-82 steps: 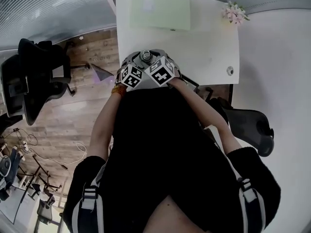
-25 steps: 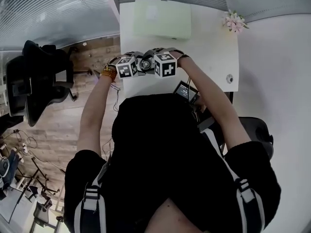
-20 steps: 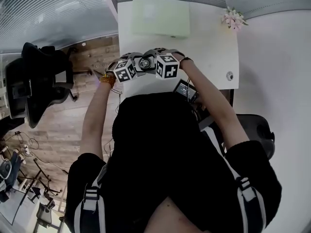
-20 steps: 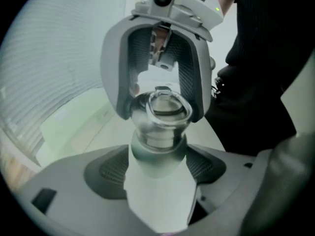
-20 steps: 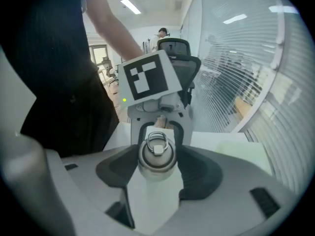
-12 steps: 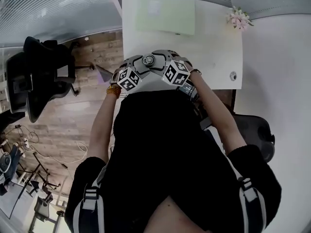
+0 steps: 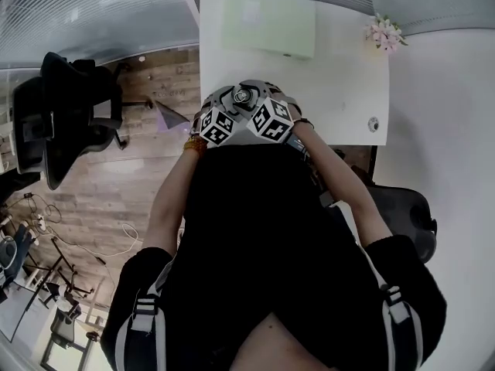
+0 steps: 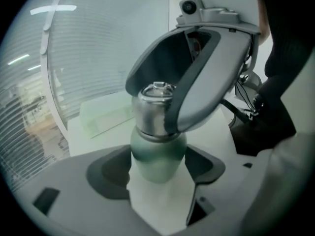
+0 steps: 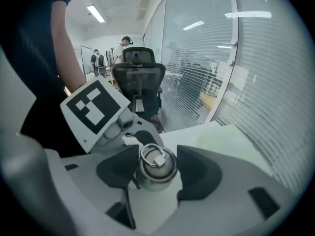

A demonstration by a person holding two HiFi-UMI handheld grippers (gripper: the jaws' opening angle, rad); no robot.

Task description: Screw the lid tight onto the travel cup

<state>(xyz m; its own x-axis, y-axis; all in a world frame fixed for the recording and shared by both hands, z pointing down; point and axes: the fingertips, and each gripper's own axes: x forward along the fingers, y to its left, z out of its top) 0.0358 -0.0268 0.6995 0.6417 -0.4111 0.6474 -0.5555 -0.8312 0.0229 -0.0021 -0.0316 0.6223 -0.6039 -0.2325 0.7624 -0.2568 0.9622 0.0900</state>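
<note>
The travel cup (image 8: pixel 157 154) is up close to the person's chest, over the near edge of the white table (image 7: pixel 340 91). Its matte sage-green body sits between the left gripper (image 8: pixel 156 163)'s dark pads, which press on its rounded shoulder from both sides. On top is the lid (image 9: pixel 157 163), a brushed-steel cap with a wire ring and a small pale tab. The right gripper (image 9: pixel 157 170) comes over it from above; its jaws have just been closing and now clamp the lid at a fairly wide setting.

One grey curved jaw of the right gripper hides part of the lid from the left gripper's side. From above, the two marker cubes sit side by side and cover nearly everything but the cap. Both forearms angle in from the elbows, and both tools point down and towards each other.

Further back on the table lie a pale green mat (image 7: pixel 269 22) and a sprig of pink flowers (image 7: pixel 384 31) at the far corner. A black office chair (image 7: pixel 54 122) stands on the wooden floor (image 7: pixel 100 199) to the left, and a glass wall with blinds (image 9: pixel 256 58) runs beside the table
</note>
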